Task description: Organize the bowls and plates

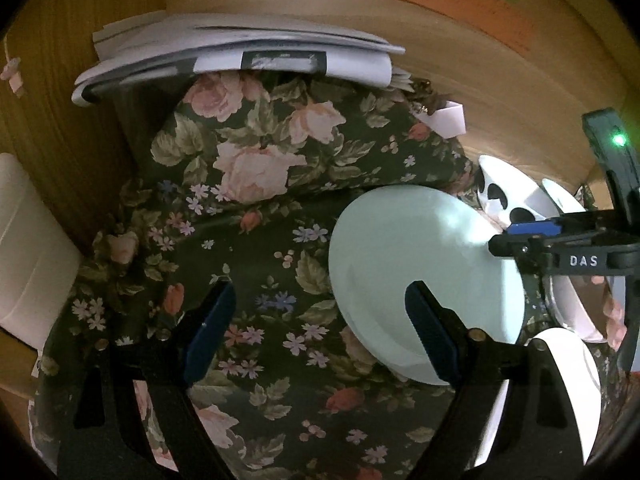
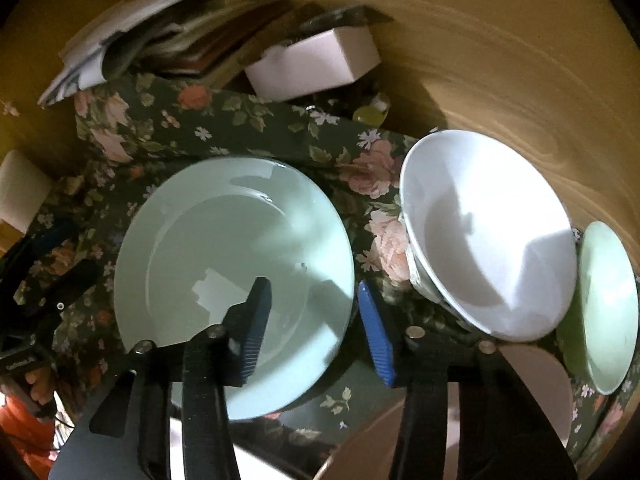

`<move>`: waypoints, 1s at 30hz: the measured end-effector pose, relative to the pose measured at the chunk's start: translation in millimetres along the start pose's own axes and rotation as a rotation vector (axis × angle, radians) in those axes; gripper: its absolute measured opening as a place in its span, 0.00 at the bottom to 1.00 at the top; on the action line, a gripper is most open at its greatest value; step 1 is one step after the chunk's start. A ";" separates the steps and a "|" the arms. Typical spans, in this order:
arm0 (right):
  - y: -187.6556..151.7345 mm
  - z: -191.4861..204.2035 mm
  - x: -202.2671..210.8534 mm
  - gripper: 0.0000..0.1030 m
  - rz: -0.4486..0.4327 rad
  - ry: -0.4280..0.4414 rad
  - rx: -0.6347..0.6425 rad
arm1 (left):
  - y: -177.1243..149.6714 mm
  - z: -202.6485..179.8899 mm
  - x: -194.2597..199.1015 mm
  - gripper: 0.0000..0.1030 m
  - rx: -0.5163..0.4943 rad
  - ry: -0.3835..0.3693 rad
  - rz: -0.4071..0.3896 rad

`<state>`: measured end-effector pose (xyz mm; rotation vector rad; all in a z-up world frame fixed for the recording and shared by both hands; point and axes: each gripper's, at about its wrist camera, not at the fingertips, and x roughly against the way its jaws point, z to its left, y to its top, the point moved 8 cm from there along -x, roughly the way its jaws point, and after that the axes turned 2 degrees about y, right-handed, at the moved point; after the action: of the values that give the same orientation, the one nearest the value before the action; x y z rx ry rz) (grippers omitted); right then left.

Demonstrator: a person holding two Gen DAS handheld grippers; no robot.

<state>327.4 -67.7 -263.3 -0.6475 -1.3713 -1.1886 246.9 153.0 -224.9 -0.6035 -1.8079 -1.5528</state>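
A pale green plate (image 2: pixel 224 248) lies on the floral cloth (image 2: pixel 224 128). My right gripper (image 2: pixel 314 332) points down at the plate's right edge, one blue pad over the plate and the other just outside the rim. The pads stand a little apart and do not press the rim. In the left wrist view the same plate (image 1: pixel 420 264) sits to the right. My left gripper (image 1: pixel 320 332) is wide open above the cloth, its right finger overlapping the plate's near edge, nothing held. A white bowl (image 2: pixel 488 240) leans beside the plate.
A small green bowl (image 2: pixel 608 308) stands at the far right, with a beige dish (image 2: pixel 528 384) below it. A stack of papers (image 1: pixel 240 52) and a white box (image 2: pixel 316 60) sit at the back against the wooden wall. A white container (image 1: pixel 28 248) stands at the left.
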 end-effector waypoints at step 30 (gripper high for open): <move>-18.3 97.5 -13.7 0.31 -0.043 0.113 0.028 | -32.1 64.8 -0.6 0.43 0.046 0.050 0.084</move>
<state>275.9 18.1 -265.2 -0.5247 -1.3100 -1.2200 212.0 210.7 -251.2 -0.6058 -1.7532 -1.4542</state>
